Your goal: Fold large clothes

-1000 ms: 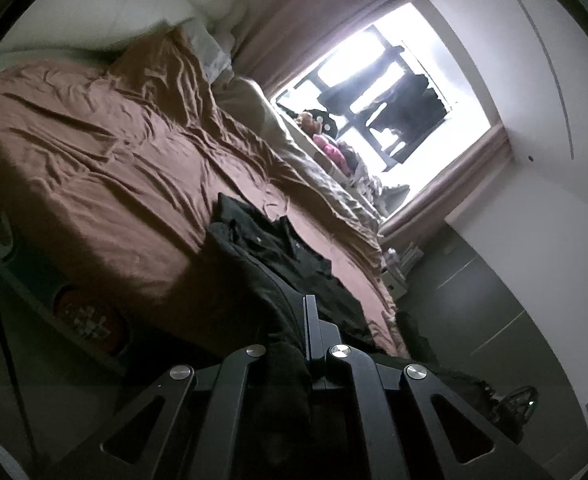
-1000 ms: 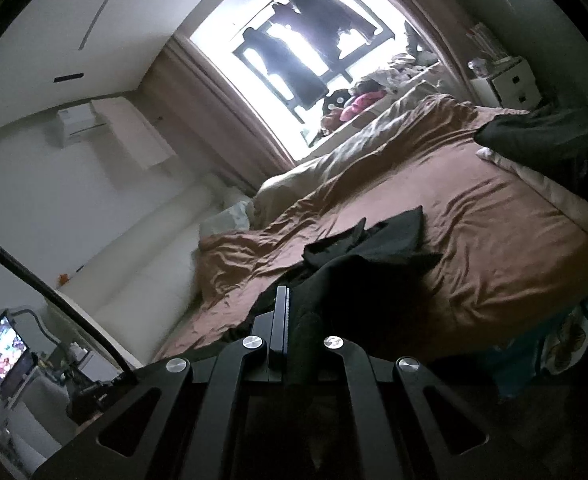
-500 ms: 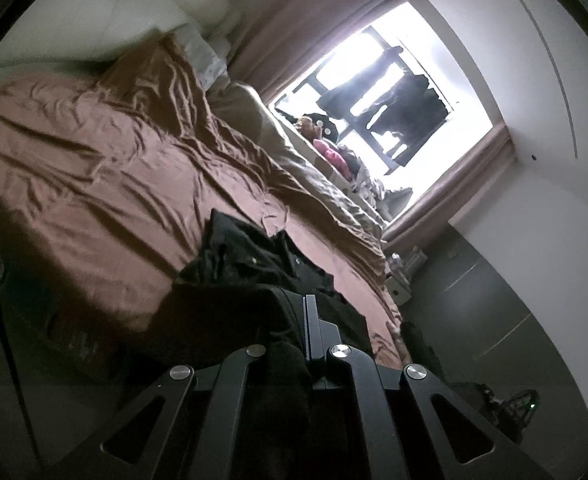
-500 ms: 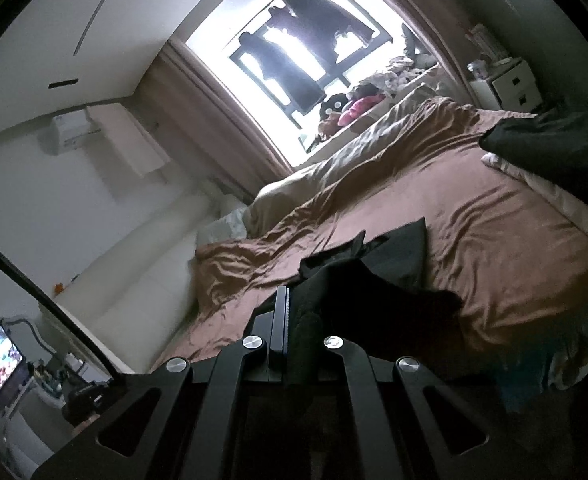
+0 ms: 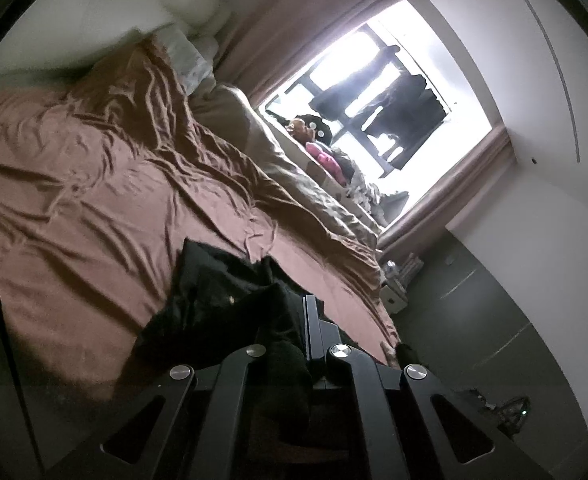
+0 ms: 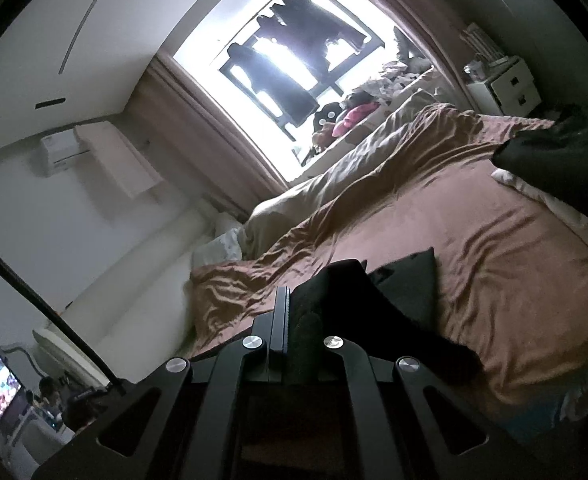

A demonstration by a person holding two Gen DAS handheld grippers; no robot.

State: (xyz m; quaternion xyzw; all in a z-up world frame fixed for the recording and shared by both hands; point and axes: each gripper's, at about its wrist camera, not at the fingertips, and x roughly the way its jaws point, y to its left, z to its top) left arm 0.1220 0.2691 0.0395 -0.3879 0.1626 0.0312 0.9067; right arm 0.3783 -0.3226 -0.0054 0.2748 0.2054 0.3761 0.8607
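Note:
A large black garment lies partly on the brown bed sheet, its far part spread on the bed, its near part bunched up into my left gripper, which is shut on it. In the right wrist view the same black garment rises from the bed into my right gripper, which is shut on another part of it. Both grippers hold the cloth above the near part of the bed.
A beige duvet lies along the far side of the bed under a bright window. A dark pile sits on the bed's right end. A white nightstand stands by the wall. Pillows lie at the head.
Both grippers have moved forward over the bed with the garment. More of the sheet is in view and the bed's front edge has dropped out of sight.

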